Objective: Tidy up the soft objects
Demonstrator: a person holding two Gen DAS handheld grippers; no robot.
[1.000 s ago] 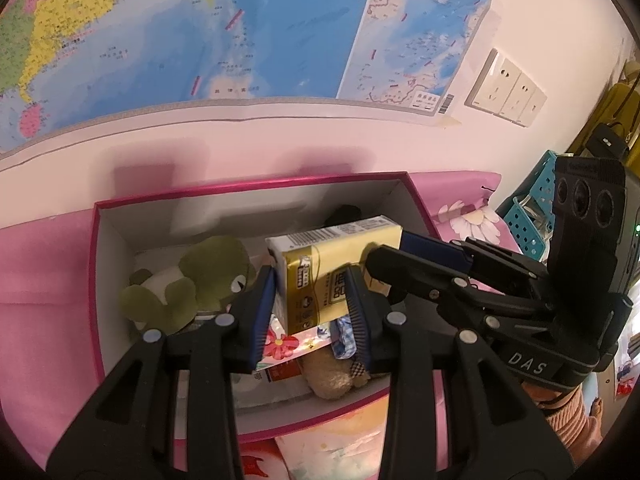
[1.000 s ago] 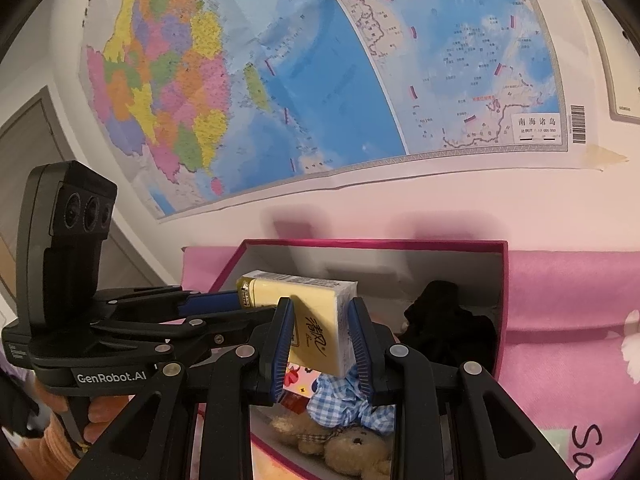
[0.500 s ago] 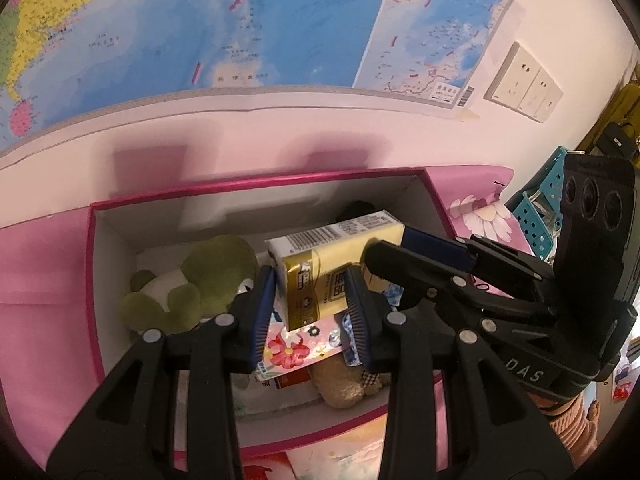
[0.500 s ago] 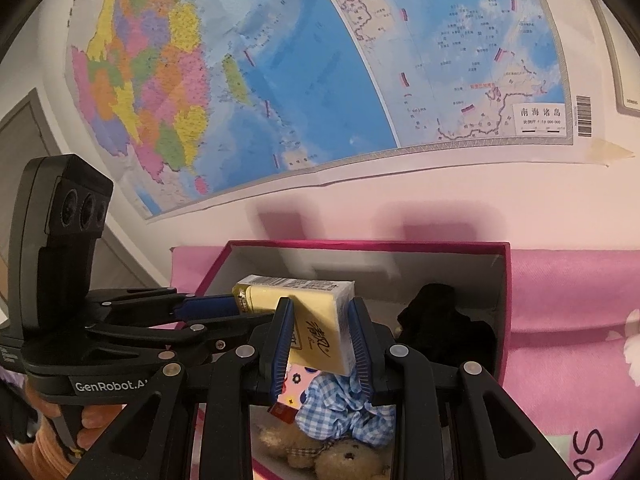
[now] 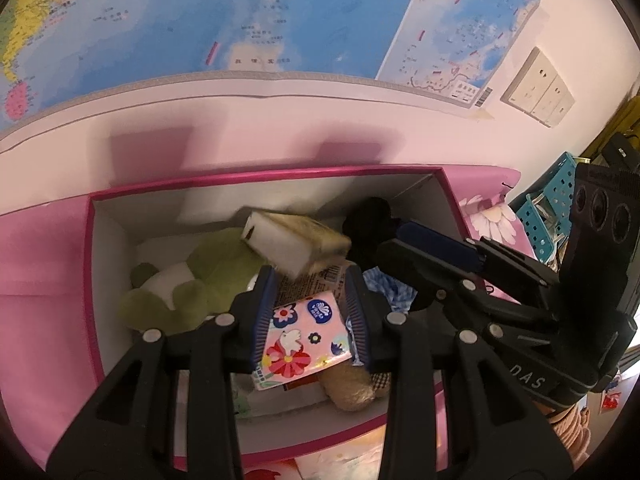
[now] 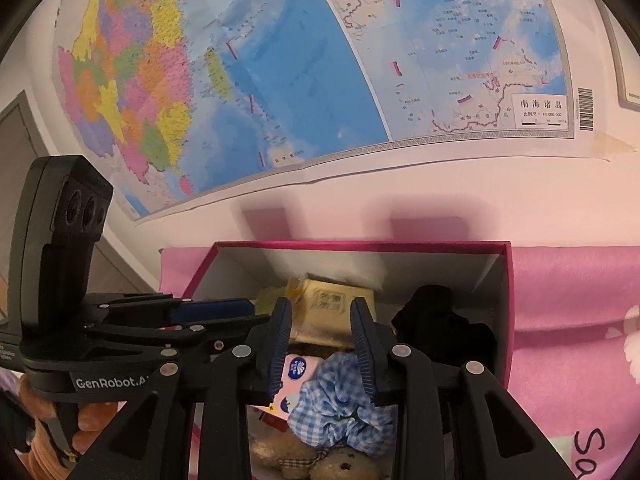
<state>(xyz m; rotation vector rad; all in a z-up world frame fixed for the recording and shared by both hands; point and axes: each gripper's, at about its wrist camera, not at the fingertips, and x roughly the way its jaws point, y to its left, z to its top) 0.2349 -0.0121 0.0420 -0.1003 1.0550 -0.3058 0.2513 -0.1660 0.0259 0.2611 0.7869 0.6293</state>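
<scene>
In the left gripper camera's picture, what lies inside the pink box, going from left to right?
Green plush toy → yellow tissue pack, blurred → black soft thing. The flowery pink tissue pack and the teddy bear lie nearer, so they have no clear place in this order.

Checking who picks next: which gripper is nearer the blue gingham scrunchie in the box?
Right. The right gripper hangs just above the scrunchie, which shows between its jaws; the left gripper is off beside it, over the floral tissue pack.

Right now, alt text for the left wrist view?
A blurred yellow tissue pack sits loose beyond the open left gripper, over a pink box holding a green plush, floral tissue pack and black cloth. The right gripper reaches in from the right.
</scene>
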